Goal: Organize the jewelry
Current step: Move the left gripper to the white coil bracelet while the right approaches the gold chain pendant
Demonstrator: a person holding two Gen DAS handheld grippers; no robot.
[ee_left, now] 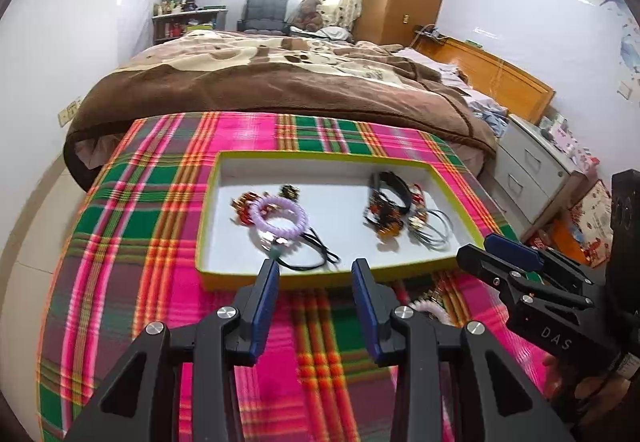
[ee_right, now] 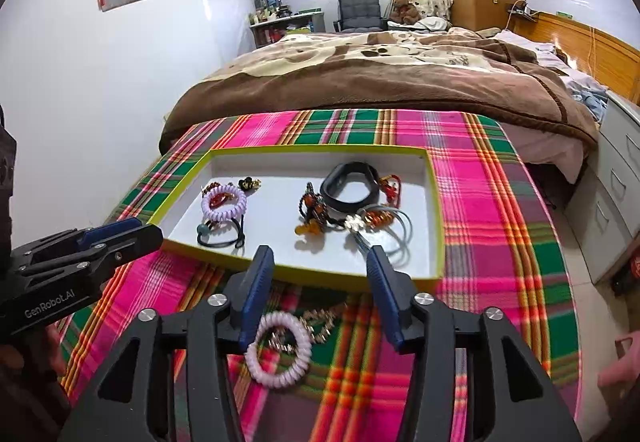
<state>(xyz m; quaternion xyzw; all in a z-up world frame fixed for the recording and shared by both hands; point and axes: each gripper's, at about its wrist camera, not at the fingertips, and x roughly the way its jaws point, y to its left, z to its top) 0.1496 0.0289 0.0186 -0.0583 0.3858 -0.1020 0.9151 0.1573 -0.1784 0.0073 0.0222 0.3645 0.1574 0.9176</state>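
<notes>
Pink plaid cloth [ee_right: 500,210] under both grippers: left gripper [ee_left: 316,270] and right gripper [ee_right: 320,262] gape empty near the yellow-rimmed white tray [ee_right: 438,242]; a pale coiled hair tie [ee_right: 278,352], maybe lilac, lies below it.

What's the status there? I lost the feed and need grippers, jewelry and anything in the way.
Left gripper and right gripper open, empty. Pink coil band and gold chain on plaid cloth, outside tray. Nothing blocking.

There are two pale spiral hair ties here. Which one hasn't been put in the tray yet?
The spiral hair tie on the plaid cloth, beside a gold chain. The other spiral tie lies inside the tray.
</notes>
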